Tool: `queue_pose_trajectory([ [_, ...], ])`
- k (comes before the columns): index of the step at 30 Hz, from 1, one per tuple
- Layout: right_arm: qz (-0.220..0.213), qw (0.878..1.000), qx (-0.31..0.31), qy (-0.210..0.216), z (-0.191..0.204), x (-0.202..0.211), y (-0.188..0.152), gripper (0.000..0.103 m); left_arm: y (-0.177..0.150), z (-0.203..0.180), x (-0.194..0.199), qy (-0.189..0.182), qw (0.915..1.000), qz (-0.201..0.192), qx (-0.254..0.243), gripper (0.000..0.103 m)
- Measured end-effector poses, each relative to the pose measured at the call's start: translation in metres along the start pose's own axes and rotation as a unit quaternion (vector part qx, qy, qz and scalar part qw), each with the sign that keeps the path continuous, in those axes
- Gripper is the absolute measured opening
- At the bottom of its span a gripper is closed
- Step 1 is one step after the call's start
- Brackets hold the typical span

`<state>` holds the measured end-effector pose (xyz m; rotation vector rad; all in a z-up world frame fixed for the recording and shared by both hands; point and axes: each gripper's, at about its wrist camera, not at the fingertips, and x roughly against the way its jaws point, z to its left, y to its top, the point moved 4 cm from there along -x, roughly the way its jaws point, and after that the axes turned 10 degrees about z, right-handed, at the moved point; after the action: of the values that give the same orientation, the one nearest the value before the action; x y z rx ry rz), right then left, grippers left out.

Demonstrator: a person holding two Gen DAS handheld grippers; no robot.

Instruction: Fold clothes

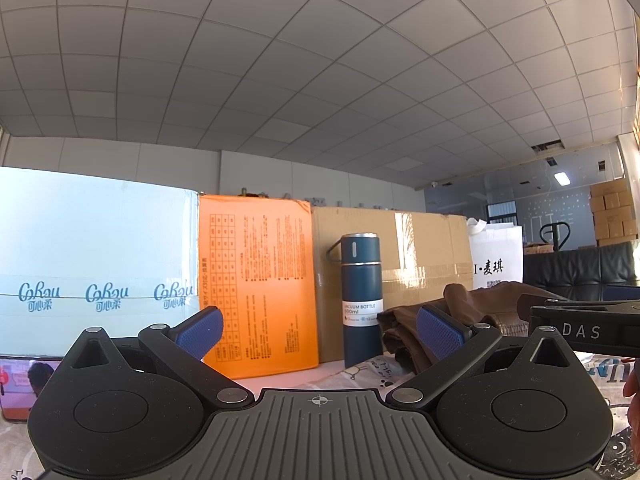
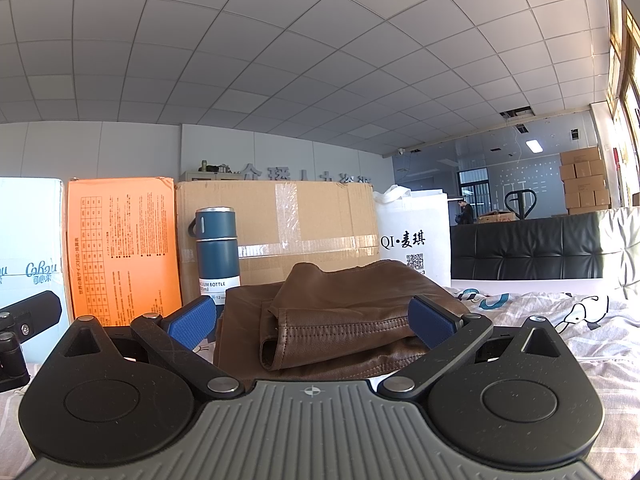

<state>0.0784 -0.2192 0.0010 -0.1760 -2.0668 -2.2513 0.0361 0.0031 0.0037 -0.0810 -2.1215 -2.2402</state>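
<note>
While three cartons line the back of the patterned bed sheet (image 2: pixel 560 320) — a pale one (image 1: pixel 92 248) printed "CoRou", a taped brown cardboard box (image 2: pixel 288 224) and an orange box (image 2: pixel 120 244) covered in fine print — all closed, a white bag (image 2: pixel 416 236) marked "QI·麦琪" stands at their right end. The brown leather garment (image 2: pixel 340 316) lies bunched on the sheet just ahead of the right gripper (image 2: pixel 312 320), whose blue pads gape wide and empty. One navy flask (image 1: pixel 360 300) labelled "VACUUM BOTTLE 500ml" stands upright before the left gripper (image 1: pixel 320 332), likewise spread wide, gripping nothing.
</note>
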Motion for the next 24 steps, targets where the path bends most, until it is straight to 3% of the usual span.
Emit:
queue_pose_trajectory([
  [24, -0.003, 1.0, 0.0, -0.002, 0.001, 0.0011, 0.0002, 0.103, 0.0003, 0.0004, 0.0011, 0.001, 1.0, -0.001, 0.001, 0.103],
])
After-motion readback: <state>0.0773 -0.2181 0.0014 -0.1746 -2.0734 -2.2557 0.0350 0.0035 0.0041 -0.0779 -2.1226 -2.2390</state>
